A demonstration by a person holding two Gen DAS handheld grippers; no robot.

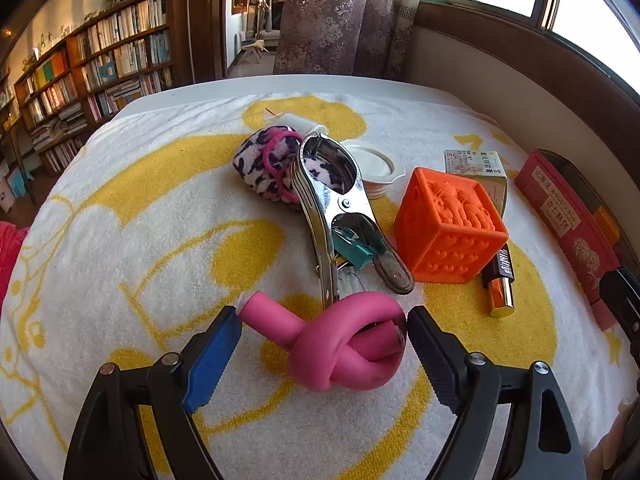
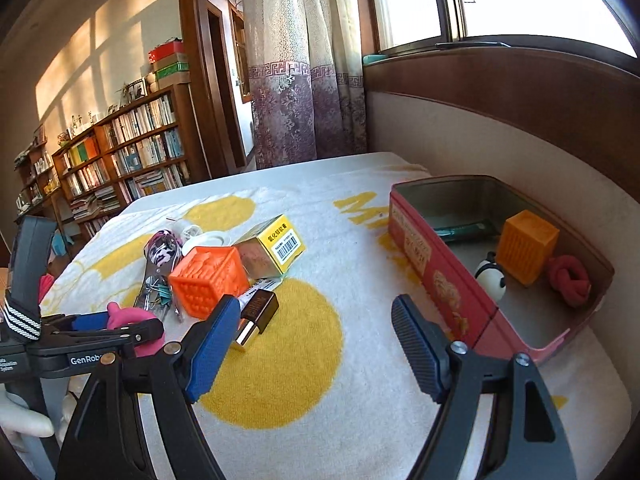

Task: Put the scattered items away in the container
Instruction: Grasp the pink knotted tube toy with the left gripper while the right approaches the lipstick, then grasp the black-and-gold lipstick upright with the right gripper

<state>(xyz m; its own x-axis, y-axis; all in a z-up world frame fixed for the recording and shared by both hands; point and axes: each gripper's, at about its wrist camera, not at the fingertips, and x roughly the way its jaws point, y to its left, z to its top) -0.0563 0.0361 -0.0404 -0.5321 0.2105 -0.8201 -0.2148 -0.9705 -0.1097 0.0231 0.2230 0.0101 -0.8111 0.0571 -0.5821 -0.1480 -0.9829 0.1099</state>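
Pink knotted foam (image 1: 344,340) lies between the left tongs (image 1: 324,344), spread apart; right tongs (image 2: 308,344) apart, empty.

Left gripper (image 1: 324,344): black angular arms with silver screws, one blue ribbed pad, one black. Right gripper (image 2: 310,344) matches. At nine o'clock in the right view, a black-and-white striped strap and white "GenRob" lettering.

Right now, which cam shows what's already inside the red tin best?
Right wrist: it looks into the red tin, showing a yellow cube, panda figure and red knot. Left wrist shows only its outer side at frame edge.
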